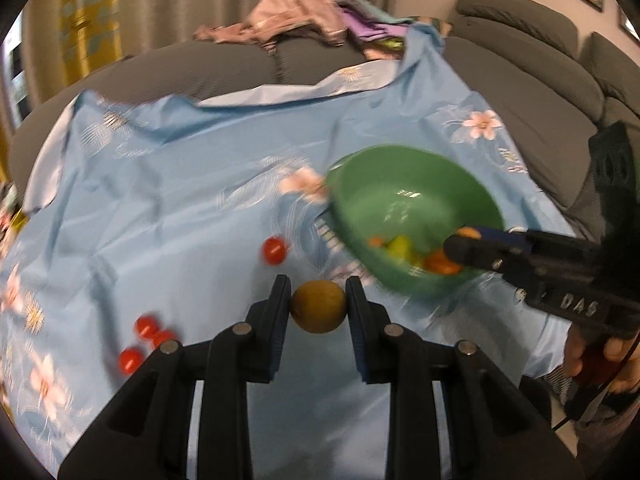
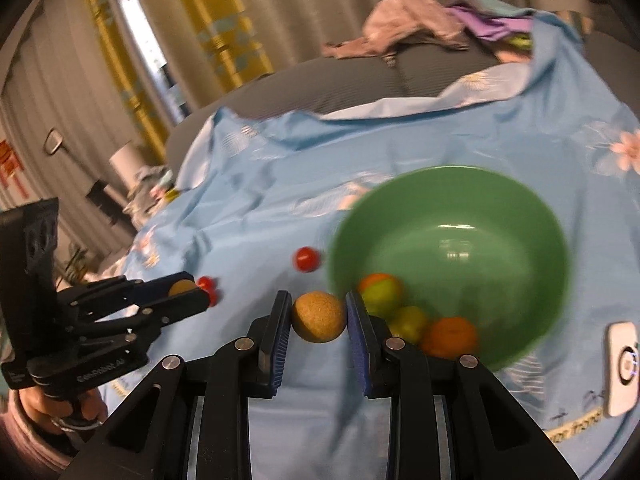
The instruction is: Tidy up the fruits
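Observation:
A green bowl (image 1: 412,184) sits on a light blue flowered cloth (image 1: 180,184) and holds an orange (image 2: 450,336), a green fruit (image 2: 408,322) and an orange-green fruit (image 2: 380,288). My left gripper (image 1: 318,306) is shut on a brown round fruit (image 1: 318,306) just left of the bowl. My right gripper (image 2: 318,316) is shut on a tan round fruit (image 2: 318,316) at the bowl's near rim (image 2: 452,170). Small red fruits (image 1: 274,250) (image 1: 146,326) lie on the cloth to the left.
A grey sofa (image 1: 532,92) lies under the cloth, with a heap of clothes (image 1: 296,12) at the back. A white device (image 2: 622,368) lies on the cloth right of the bowl. Curtains (image 2: 248,12) hang behind.

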`<state>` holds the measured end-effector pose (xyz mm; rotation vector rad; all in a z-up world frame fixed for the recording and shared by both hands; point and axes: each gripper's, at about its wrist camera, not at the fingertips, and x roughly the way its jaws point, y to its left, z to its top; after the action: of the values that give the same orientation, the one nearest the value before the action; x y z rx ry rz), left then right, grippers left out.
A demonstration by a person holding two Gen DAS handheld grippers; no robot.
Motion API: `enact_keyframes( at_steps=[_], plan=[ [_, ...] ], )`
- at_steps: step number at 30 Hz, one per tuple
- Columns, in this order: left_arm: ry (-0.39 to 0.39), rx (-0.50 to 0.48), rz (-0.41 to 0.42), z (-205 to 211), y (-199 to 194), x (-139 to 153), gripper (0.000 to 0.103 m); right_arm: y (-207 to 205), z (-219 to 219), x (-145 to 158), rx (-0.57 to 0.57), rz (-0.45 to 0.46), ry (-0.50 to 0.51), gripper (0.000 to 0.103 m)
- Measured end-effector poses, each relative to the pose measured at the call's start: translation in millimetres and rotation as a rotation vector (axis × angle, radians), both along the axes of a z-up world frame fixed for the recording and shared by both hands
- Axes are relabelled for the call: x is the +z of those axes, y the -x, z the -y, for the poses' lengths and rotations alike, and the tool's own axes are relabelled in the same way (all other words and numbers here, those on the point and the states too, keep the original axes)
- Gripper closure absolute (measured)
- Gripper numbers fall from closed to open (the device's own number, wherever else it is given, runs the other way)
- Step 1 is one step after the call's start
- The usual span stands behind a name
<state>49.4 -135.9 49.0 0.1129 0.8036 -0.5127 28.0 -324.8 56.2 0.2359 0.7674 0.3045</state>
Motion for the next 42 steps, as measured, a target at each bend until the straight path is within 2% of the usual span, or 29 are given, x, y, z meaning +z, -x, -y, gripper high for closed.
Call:
enact_keyframes(
  at_steps=[6,14,42],
  plan=[
    [0.030,-0.087,-0.008,46.7,-22.1,-3.8,0.075,-5.0,24.8,-7.4,-0.071,-0.011,0.058,0.073],
    [-0.005,-0.153,-0.028,87.9,-37.0,-19.2,0.075,-11.7,43.4,-16.1,-0.098,-0.024,0.062,0.073],
    [-0.087,-0.161,-0.063,101.0,-47.9,-31.4,0.075,-15.6,45.3,-15.4,-0.116,-0.021,0.070,0.073]
  ],
)
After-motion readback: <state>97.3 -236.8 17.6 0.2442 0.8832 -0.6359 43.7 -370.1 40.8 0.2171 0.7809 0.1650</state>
